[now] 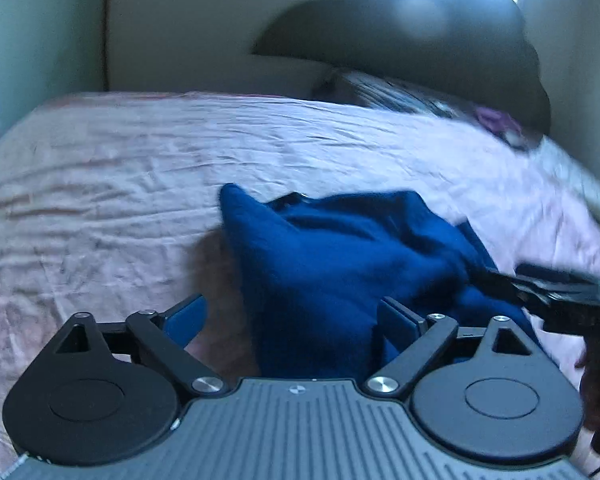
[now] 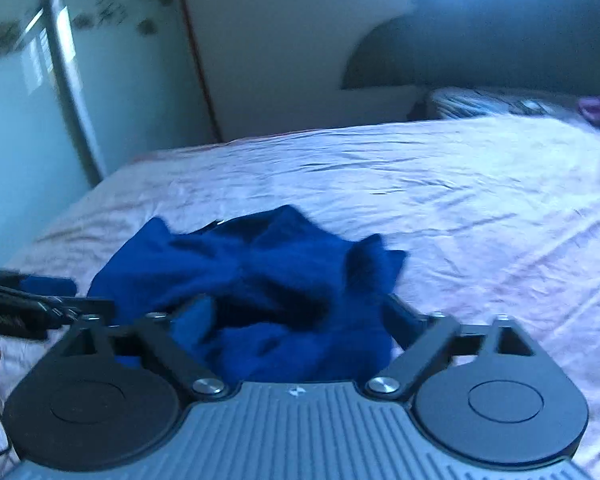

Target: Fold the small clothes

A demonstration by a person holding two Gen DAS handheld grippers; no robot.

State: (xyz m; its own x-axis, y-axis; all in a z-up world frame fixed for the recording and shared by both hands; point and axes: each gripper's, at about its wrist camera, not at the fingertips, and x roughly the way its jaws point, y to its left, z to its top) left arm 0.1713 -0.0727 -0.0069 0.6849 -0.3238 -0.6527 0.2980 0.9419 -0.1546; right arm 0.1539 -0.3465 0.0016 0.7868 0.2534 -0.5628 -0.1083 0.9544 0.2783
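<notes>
Both claws hung spread apart over the rumpled blue garment (image 1: 340, 264), left claw (image 1: 292, 320) and right claw (image 2: 296, 320) straddling cloth, probably readying to pinch edges.

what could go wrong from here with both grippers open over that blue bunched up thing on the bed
1. The blue garment lies crumpled with overlapping layers, so the right gripper, jaws open around a bunched part, may pinch several layers and fold it lopsided.
2. The left gripper sits close beside the right one, so they could bump.
3. The pink sheet is wrinkled; a low grasp might catch it too.
</notes>
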